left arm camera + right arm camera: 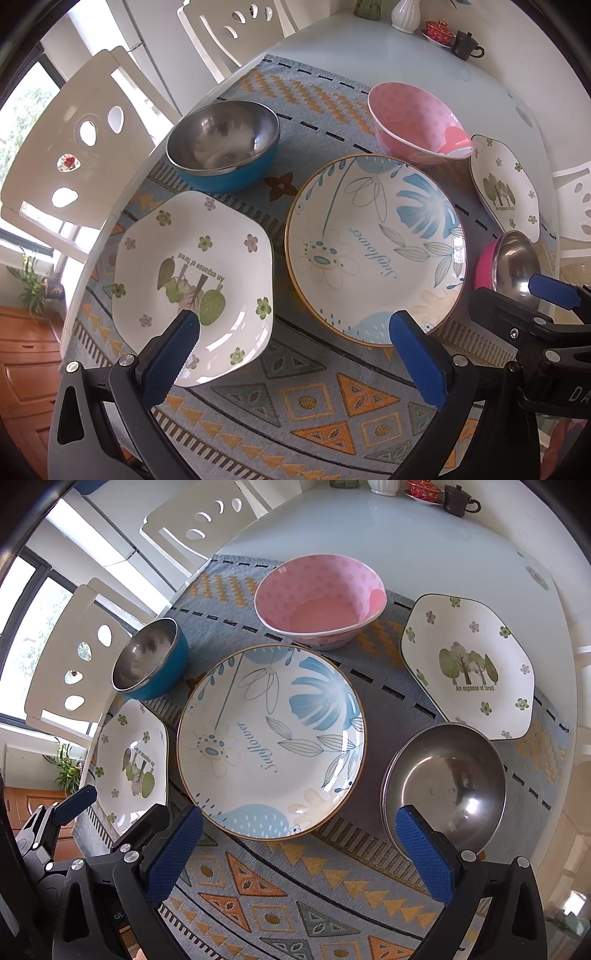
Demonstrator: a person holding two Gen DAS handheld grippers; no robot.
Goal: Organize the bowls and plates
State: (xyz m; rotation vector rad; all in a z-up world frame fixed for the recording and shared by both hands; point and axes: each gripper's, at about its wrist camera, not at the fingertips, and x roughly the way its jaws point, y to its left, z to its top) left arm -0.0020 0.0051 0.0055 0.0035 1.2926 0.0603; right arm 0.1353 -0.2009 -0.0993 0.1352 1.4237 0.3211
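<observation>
A round blue-flowered plate (375,251) (271,738) lies mid-mat. A white hexagonal forest plate (192,284) (131,764) lies left of it, a second one (504,186) (469,664) at the right. A blue steel bowl (223,146) (149,661) stands back left, a pink dotted bowl (417,122) (319,598) behind the round plate, a pink steel bowl (509,264) (445,786) front right. My left gripper (295,325) is open, above the near edges of the left plate and round plate. My right gripper (299,823) is open, between round plate and pink steel bowl.
A patterned mat (288,398) (295,886) covers the white table (369,48). A white vase (406,14), a red teacup (437,29) and a dark teapot (465,44) stand at the far edge. White chairs (74,147) stand at the left.
</observation>
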